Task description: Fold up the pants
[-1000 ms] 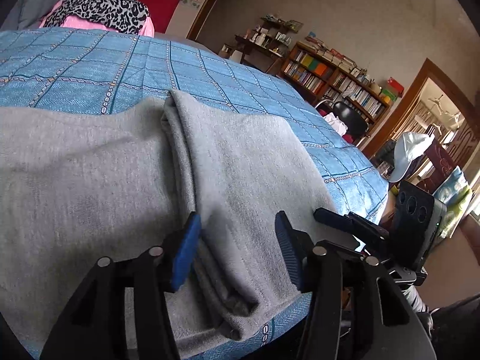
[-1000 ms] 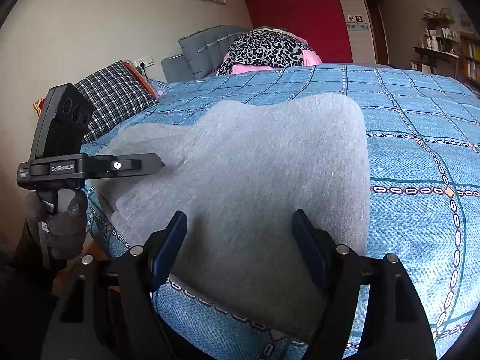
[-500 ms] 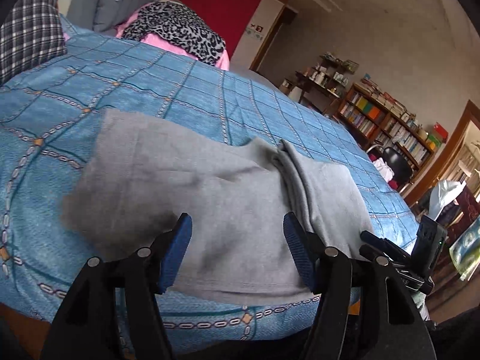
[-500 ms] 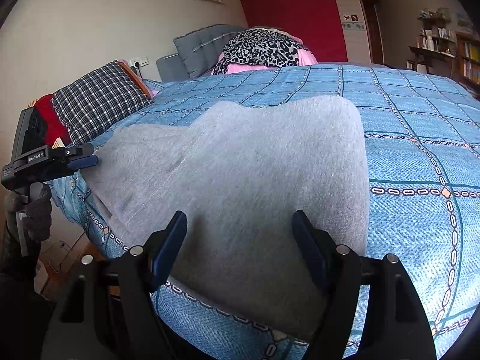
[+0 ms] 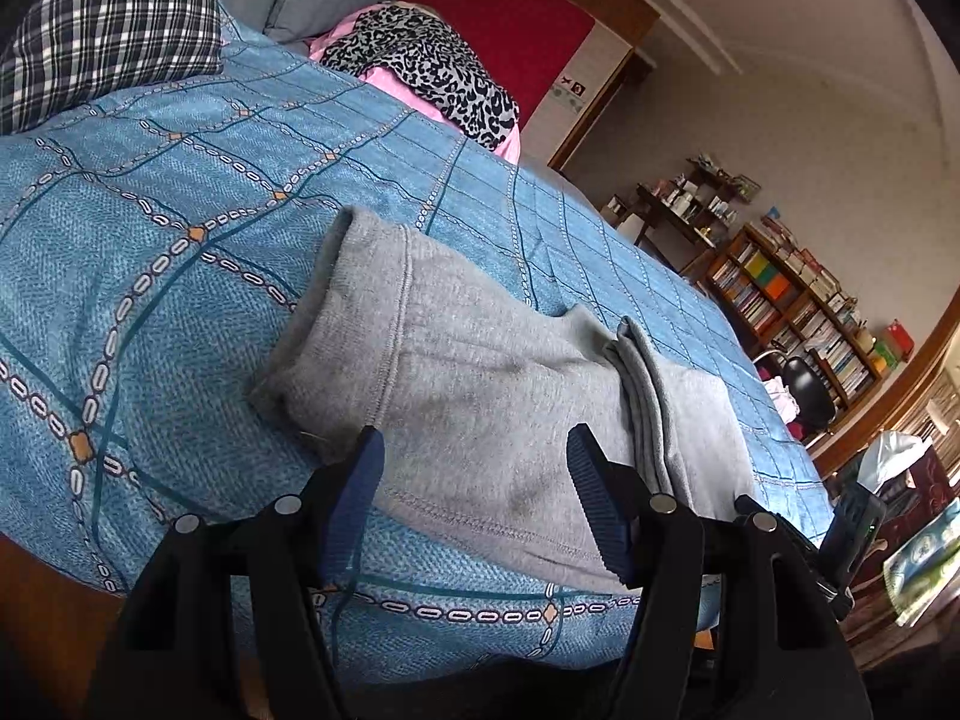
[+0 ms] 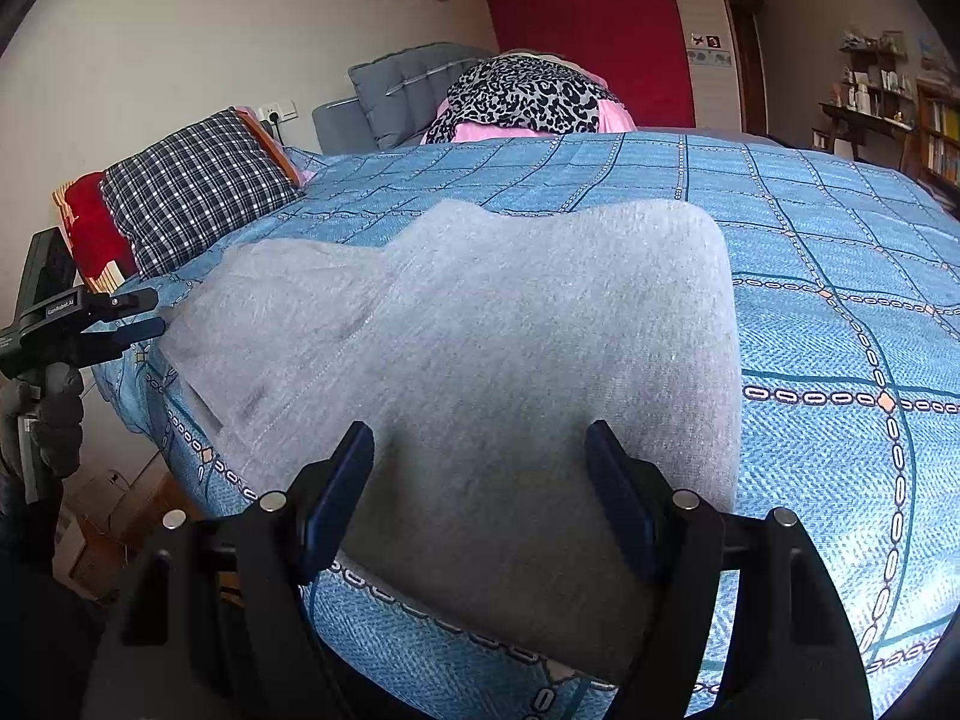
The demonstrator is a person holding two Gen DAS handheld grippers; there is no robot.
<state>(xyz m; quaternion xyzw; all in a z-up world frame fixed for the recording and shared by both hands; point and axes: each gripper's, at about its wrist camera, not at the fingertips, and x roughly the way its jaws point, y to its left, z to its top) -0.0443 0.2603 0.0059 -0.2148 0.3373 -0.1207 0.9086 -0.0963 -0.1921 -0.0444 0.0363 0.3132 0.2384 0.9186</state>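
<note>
The gray pants lie flat near the bed's near edge. My left gripper and right gripper gape wide, holding nothing. I should pinch both hem corners evenly, then lift together.

One pair of grey fleece pants lies on one bed with a blue chain-patterned cover, alongside one dark plaid pillow, one leopard-print cloth and two black two-finger tools.

Grey pants lie flat along the bed's near edge; one end folded over.
</note>
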